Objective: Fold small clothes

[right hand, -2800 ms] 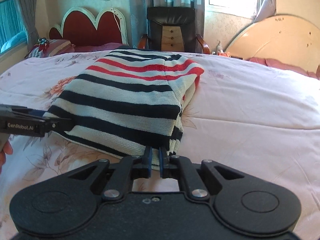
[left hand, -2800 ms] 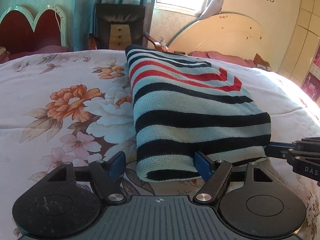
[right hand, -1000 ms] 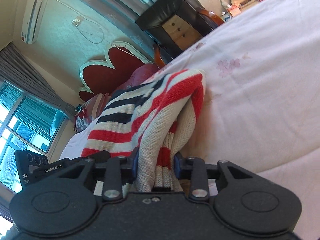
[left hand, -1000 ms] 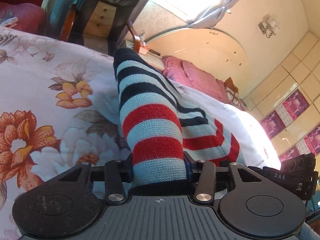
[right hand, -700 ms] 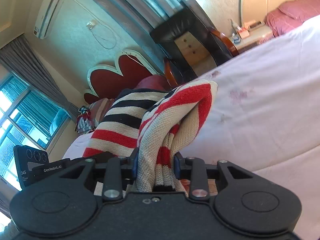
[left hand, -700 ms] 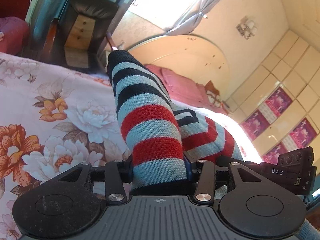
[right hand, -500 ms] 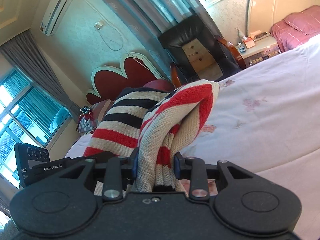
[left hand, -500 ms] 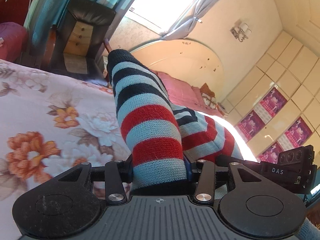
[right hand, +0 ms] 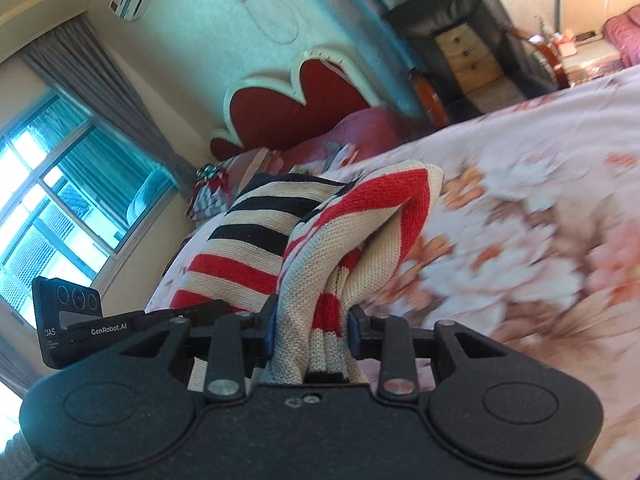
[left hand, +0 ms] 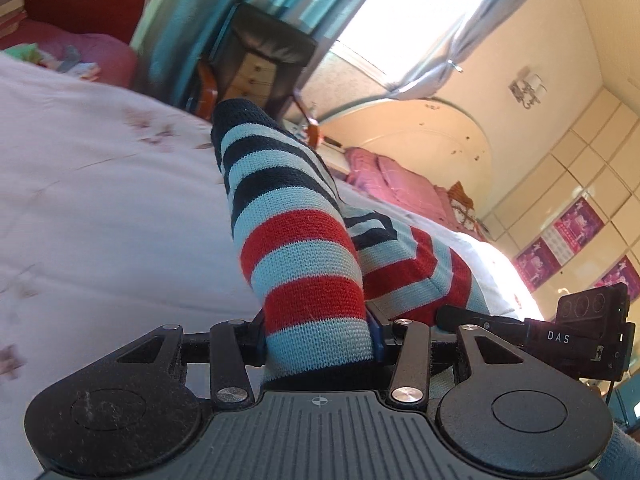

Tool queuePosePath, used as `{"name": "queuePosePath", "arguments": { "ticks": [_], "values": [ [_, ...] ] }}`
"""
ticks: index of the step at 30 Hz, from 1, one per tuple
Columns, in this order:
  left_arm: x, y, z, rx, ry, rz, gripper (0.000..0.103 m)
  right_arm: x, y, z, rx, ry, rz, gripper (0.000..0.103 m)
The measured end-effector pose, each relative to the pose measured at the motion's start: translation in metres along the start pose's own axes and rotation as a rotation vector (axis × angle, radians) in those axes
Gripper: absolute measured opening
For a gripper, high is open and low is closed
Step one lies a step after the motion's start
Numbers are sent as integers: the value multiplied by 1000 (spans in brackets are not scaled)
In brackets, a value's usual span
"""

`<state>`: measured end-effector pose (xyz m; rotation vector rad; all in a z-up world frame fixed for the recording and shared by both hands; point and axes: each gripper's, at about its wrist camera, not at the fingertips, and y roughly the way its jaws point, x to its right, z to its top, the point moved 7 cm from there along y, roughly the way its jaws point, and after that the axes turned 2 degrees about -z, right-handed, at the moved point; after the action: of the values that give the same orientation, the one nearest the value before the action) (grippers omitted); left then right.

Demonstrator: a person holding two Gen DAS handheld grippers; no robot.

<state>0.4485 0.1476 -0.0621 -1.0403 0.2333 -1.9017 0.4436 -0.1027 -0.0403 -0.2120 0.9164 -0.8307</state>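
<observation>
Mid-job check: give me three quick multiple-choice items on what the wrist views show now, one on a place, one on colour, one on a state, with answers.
1. Where is the striped sweater?
A. Flat on the bed
B. Held between both grippers, above the bed
C. On the chair

2. Which stripe colour lies nearest the left gripper?
A. Red
B. Green
C. Yellow

3. How do the right gripper's jaws stand?
A. Wide open, empty
B. Fully shut, empty
C. Closed on bunched knit

Answers: 1 B, each wrist view shows knit pinched in its jaws, with the floral bedspread behind it; 2 A, red bands sit just above the jaws; 3 C, folded fabric fills the gap.
</observation>
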Motion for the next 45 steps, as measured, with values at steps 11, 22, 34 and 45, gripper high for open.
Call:
{"name": "queuePosePath", "arguments": {
  "ticks": [11, 22, 34, 45],
  "values": [
    [-100, 5, -61, -13, -159, 5, 57, 26, 81, -67, -134, 159, -5, 31],
    [-83, -52, -20, 141, -18, 54, 57, 28, 64, -31, -29, 187, -88, 38],
    [-55, -4, -26, -19, 236, 206, 57, 16, 105, 7, 15, -97, -212, 8],
    [-19, -47, -35, 58, 328, 183, 57, -7, 45, -18, -12, -38, -136, 12]
  ]
}}
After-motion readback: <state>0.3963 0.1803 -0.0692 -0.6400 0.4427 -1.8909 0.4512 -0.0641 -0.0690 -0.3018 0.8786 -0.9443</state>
